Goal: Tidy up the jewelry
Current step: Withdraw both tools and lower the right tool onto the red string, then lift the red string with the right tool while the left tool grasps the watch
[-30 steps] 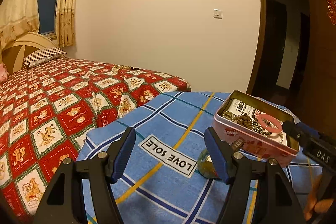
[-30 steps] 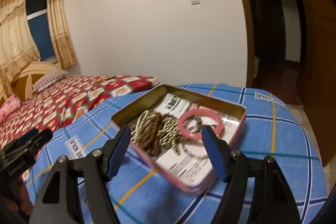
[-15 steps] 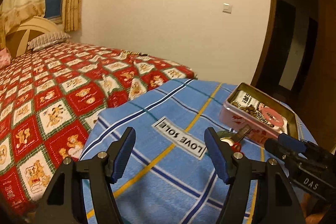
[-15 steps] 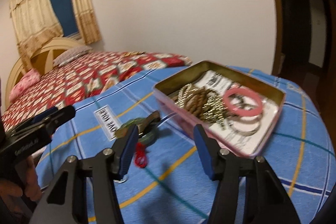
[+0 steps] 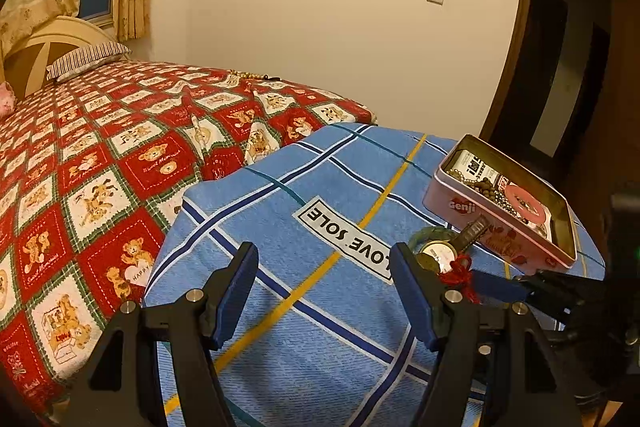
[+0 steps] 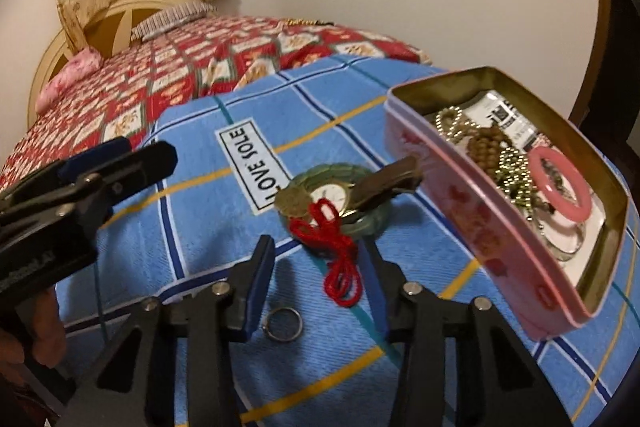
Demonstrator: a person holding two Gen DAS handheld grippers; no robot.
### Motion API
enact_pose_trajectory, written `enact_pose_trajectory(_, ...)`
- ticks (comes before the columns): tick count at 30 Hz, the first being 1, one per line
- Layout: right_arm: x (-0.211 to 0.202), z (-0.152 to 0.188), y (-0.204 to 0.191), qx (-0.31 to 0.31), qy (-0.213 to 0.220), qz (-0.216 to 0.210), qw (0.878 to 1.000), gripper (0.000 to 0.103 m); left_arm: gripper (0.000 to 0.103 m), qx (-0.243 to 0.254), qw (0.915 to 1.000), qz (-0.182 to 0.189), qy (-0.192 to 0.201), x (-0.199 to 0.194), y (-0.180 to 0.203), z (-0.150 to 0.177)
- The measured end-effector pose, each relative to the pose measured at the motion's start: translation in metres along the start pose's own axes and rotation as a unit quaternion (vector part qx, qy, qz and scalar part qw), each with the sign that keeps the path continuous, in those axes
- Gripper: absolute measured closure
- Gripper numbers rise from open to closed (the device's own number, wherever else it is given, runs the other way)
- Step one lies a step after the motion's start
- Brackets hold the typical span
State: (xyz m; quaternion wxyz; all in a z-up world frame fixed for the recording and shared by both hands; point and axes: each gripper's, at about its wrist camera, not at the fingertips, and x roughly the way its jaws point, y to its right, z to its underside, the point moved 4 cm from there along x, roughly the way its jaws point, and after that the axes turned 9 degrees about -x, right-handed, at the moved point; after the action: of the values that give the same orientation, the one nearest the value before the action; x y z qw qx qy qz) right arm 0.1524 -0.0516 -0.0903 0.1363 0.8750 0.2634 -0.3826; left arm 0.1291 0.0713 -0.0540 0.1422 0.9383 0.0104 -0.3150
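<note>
A pink tin (image 6: pixel 476 211) with several bead strings and a pink bangle (image 6: pixel 560 189) stands on the blue plaid cloth (image 6: pixel 224 223); it also shows in the left wrist view (image 5: pixel 460 201). Left of it lie a green jade bangle (image 6: pixel 374 221), a watch (image 6: pixel 334 195) and a red knotted cord (image 6: pixel 338 259). A small silver ring (image 6: pixel 283 323) lies in front. My right gripper (image 6: pixel 318 277) is open and empty, low over the cord and ring. My left gripper (image 5: pixel 324 291) is open and empty above the cloth, left of the pile (image 5: pixel 440 253).
The blue cloth covers a small table beside a bed with a red bear-print cover (image 5: pixel 100 167). A bead string lies on the far bed edge (image 5: pixel 248 75). A dark doorway (image 5: pixel 560 75) is behind the tin.
My right gripper has swung left from over the tin to the jade bangle, watch and red cord. My left gripper has pulled back and up. Both stayed open.
</note>
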Motion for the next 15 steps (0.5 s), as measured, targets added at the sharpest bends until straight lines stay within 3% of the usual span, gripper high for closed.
enact_pose_trajectory(4,0.006,0.002,0.004,0.008,-0.016,-0.011,1.0,0.067,0.035,0.0,1.0,-0.002,-0.004,0.001,0.0,0.001)
enact_pose_trajectory(7,0.004,0.004,0.009,0.022,-0.015,-0.023,0.999,0.091,0.035,0.001,1.0,-0.002,-0.003,0.001,0.0,0.001)
enact_pose_trajectory(15,-0.02,0.009,0.014,0.031,0.029,-0.027,0.999,0.092,0.035,0.003,1.0,0.001,-0.007,0.002,0.001,0.001)
